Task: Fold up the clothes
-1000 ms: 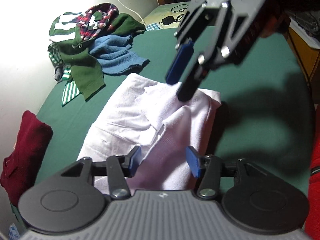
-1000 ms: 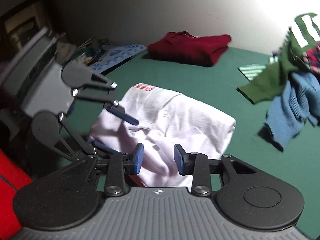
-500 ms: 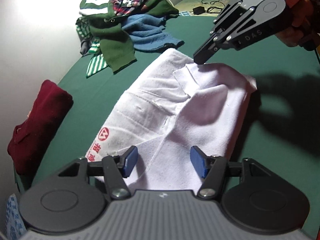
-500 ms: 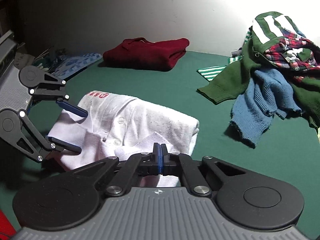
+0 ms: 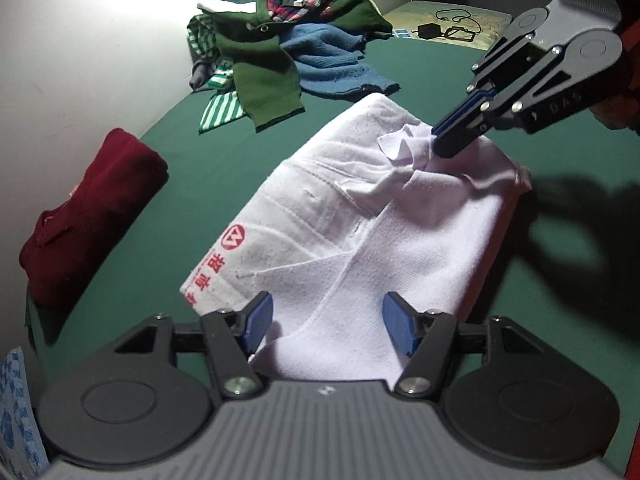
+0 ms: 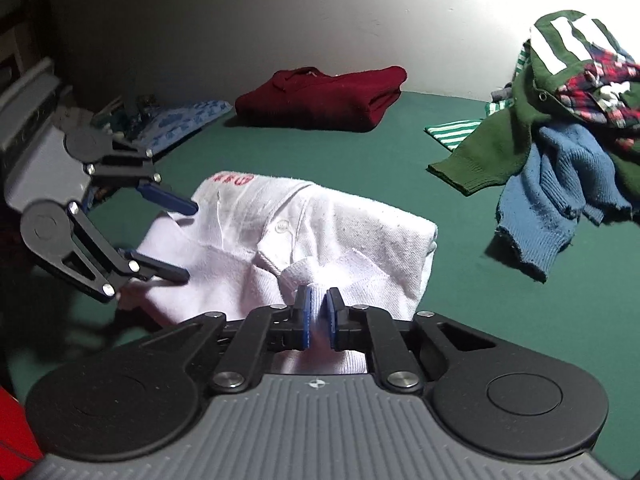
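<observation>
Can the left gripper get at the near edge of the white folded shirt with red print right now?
Probably yes. The left gripper is open with the white folded shirt's near edge lying between its pads, nothing on top. The right gripper pinches a fold at the far end, clear of that edge.

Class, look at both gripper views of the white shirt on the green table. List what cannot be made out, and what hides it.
- Left wrist view: near edge of the white shirt, hidden behind the left gripper.
- Right wrist view: fold held in the right gripper, covered by its pads.
- Right wrist view: red print on the shirt, too foreshortened to read.
- Left wrist view: clothes pile, lower layers buried.
</observation>
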### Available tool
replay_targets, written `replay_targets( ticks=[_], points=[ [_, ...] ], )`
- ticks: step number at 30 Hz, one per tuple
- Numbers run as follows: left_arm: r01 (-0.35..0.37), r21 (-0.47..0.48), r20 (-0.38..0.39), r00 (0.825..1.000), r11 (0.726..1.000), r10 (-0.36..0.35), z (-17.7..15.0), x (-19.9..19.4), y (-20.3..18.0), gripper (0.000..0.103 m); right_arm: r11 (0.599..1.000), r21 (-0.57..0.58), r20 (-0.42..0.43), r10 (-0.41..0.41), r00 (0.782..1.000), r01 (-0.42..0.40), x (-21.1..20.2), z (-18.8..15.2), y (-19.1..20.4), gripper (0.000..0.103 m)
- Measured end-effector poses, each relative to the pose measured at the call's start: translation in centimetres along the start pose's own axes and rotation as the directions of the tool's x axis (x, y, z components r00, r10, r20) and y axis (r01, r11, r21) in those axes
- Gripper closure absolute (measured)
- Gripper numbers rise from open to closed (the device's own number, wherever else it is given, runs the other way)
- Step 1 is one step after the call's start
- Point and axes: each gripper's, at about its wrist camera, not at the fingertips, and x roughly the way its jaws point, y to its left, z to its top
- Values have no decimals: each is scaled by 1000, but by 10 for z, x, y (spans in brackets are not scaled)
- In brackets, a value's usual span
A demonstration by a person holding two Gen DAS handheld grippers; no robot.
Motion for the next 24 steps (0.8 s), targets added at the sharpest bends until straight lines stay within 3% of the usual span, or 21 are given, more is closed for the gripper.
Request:
replay_targets(
  ticks=[4,7,10,12,13,15,18,24],
  points=[
    [-3,-1,-5,1000,1000,3,-1,4,-2,35,997,51,21,-64,998,63,-4,-1,-11,99],
    [-8,2,-6,1000,1000,8,-1,3,-3,34,996,66,12,-59,998,58,1,-4,-11,98],
    [-12,5,-7,1000,1000,12,-1,2,-4,34,997,76,11,-22,1000,21,2,-5,-6,86],
    [-14,4,-8,1000,1000,14,-1,3,-4,34,996,86,12,-8,1000,7,4,-6,-4,66],
    [-15,5,-9,1000,1000,15,-1,3,-4,34,996,85,14,-17,1000,15,6,-6,-3,66],
    [-19,10,-9,1000,1000,19,-1,4,-6,34,995,91,-9,-43,999,44,15,-8,-1,72],
    [-27,17,-8,1000,999,27,-1,3,-7,34,995,86,-12,-57,998,58,20,-8,1,93],
    [-29,4,-3,1000,1000,29,-2,3,-6,33,991,135,37,-10,999,5,0,-6,-8,93]
  ],
)
